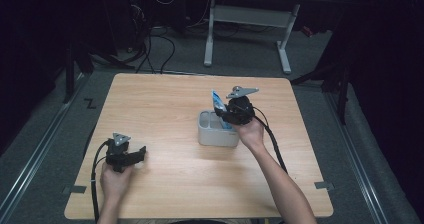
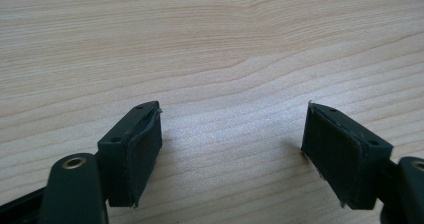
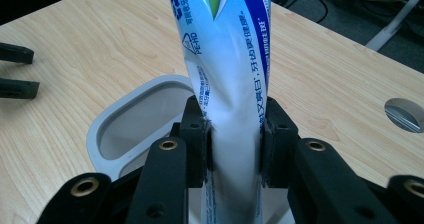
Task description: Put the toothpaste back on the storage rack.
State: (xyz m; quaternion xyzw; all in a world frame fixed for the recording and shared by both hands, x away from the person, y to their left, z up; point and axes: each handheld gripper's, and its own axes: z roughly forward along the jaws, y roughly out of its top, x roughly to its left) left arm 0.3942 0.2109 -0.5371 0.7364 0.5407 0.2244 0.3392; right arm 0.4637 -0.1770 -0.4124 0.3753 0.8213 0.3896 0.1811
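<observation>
seating the tube in the holder

start at your left: your left gripper [image 1: 131,156] rests low at the near left part of the pale wooden table [image 1: 165,99], well apart from the work. its jaws stand wide apart with nothing between them, just bare woodgrain under the black rubber pads [image 2: 142,151]. leave it parked there unless the container begins to slide; if it does, bring it across to brace the near wall.

moving right, the light grey oval plastic holder [image 1: 216,130] stands upright near the middle of the table, its mouth facing up.

further right, your right gripper [image 1: 223,113] is clamped on the white and blue soft toothpaste tube [image 3: 227,59], the pads [image 3: 198,146] pinching its flat body from both sides. the tube stands roughly upright above the holder's far right part, with its lower end down at or inside the rim; you cannot tell from these views whether it touches the bottom.

to do this step well, i judge you should keep the tube vertical and centred over the opening, lower it straight, and avoid dragging it against the rim, since the holder looks light enough to tip. ease your grip only once the tube feels supported.
</observation>
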